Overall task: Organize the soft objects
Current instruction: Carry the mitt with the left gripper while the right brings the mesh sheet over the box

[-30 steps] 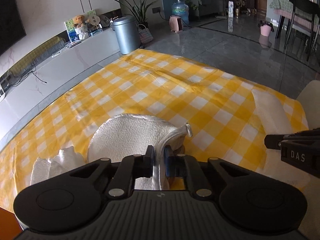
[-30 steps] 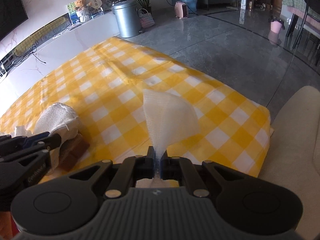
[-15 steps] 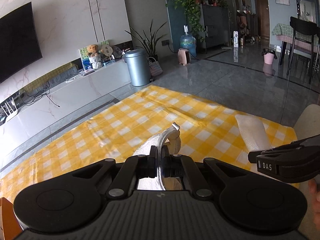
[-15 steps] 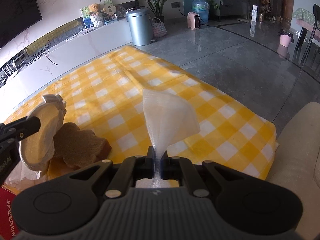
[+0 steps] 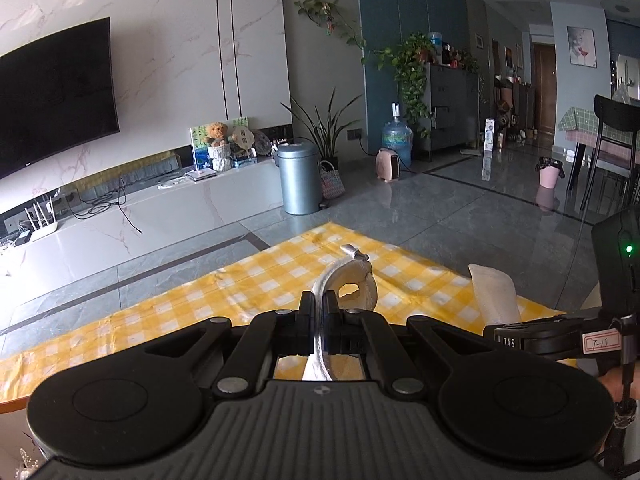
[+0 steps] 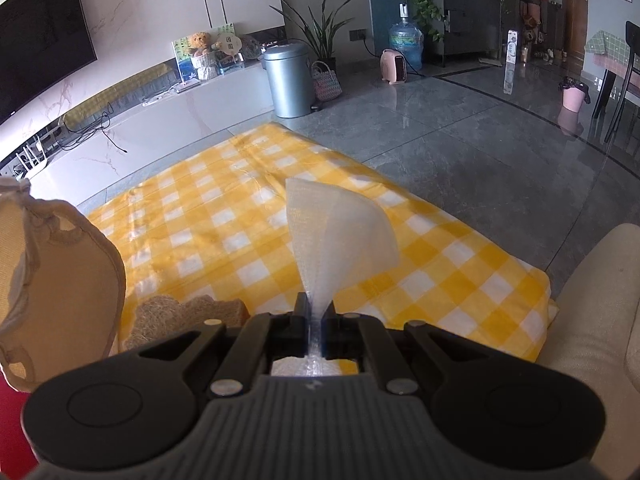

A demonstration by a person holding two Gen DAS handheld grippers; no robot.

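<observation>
My left gripper (image 5: 319, 304) is shut on the silvery edge of a round cream pad (image 5: 352, 280) and holds it up in the air, edge-on. The same pad shows at the far left of the right wrist view (image 6: 60, 296). My right gripper (image 6: 314, 312) is shut on a white mesh cloth (image 6: 340, 236), which fans out above the yellow checked tablecloth (image 6: 224, 232). The cloth and the right gripper also show in the left wrist view (image 5: 496, 292). A brown fibrous pad (image 6: 184, 316) lies on the tablecloth below the raised pad.
A cream chair (image 6: 596, 304) stands at the table's right edge. Something red (image 6: 16, 432) lies at the lower left. Beyond the table are grey floor, a metal bin (image 6: 288, 80) and a low white TV bench (image 5: 140, 212).
My left gripper has lifted the cream pad off the table and tilted upward, uncovering the brown pad beneath. My right gripper has risen slightly with the mesh cloth.
</observation>
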